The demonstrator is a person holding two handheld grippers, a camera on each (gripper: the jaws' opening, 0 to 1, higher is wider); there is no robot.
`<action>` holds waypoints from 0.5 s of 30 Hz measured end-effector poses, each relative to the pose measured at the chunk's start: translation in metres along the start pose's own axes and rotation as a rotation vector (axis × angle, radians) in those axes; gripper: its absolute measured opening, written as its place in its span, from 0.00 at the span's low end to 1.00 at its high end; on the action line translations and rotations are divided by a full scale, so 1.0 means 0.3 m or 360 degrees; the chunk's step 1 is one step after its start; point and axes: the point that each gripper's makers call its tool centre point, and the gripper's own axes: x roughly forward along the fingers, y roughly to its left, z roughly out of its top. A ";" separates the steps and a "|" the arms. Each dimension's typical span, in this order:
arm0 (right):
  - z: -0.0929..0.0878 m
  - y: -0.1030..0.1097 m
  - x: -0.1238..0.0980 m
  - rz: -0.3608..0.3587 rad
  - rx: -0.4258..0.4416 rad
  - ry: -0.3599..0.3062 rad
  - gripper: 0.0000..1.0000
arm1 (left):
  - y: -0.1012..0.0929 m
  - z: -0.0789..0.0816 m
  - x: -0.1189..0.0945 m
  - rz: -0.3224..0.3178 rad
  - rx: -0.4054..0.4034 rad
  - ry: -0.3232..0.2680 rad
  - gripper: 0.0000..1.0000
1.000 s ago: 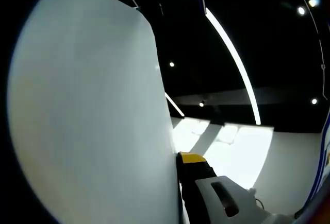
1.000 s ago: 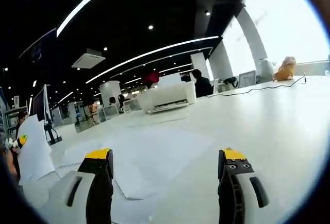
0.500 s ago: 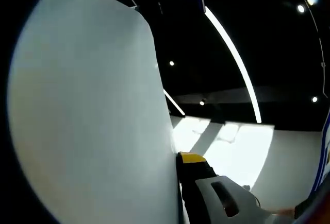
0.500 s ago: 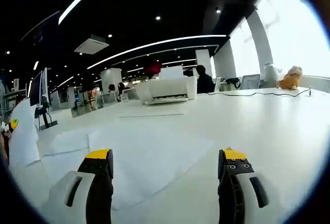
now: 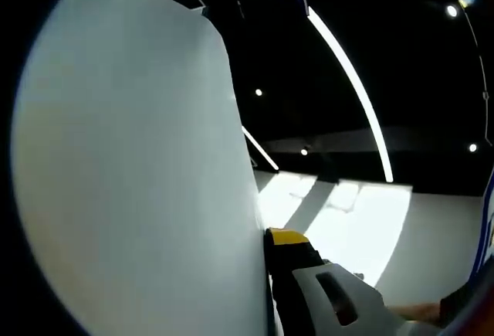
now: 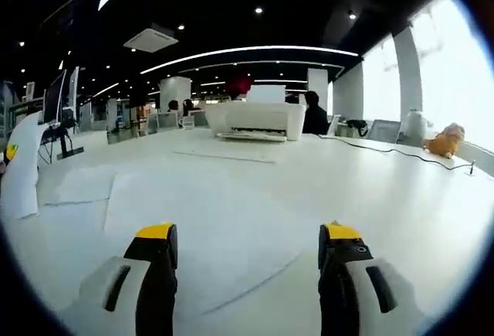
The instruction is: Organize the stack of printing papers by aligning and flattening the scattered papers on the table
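In the left gripper view a large white sheet of printing paper (image 5: pixel 131 166) stands upright and close to the lens, hiding the left jaw and most of the room. The left gripper (image 5: pixel 266 290) shows one yellow-tipped black jaw pressed against the sheet's edge, so it appears clamped on the paper (the far jaw is covered). A sleeve edge at the lower right is cut off.

In the right gripper view the right gripper (image 6: pixel 243 251) hangs low over the white table (image 6: pixel 401 197), jaws wide apart, gripping nothing. Loose white sheets (image 6: pixel 193 212) lie flat beneath and ahead of it. At the far left the held paper is partly cropped. A white printer (image 6: pixel 255 120) sits farther back.
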 end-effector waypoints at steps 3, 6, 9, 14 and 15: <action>0.008 -0.030 0.017 -0.0013 0.0086 -0.0008 0.71 | 0.000 -0.001 0.000 0.0000 0.0004 -0.0001 0.07; 0.000 -0.043 0.033 -0.0023 0.0101 0.0020 0.71 | -0.001 -0.002 0.001 0.0000 0.0011 0.0001 0.07; -0.009 -0.040 0.044 -0.0008 0.0077 0.0053 0.71 | 0.000 -0.003 0.003 0.0001 0.0008 0.0003 0.07; -0.014 -0.054 0.062 -0.0020 0.0070 0.0080 0.73 | 0.003 -0.003 0.004 -0.0001 0.0002 0.0005 0.07; -0.014 -0.058 0.065 -0.0021 0.0076 0.0084 0.73 | 0.002 -0.003 0.004 -0.0003 0.0003 0.0007 0.07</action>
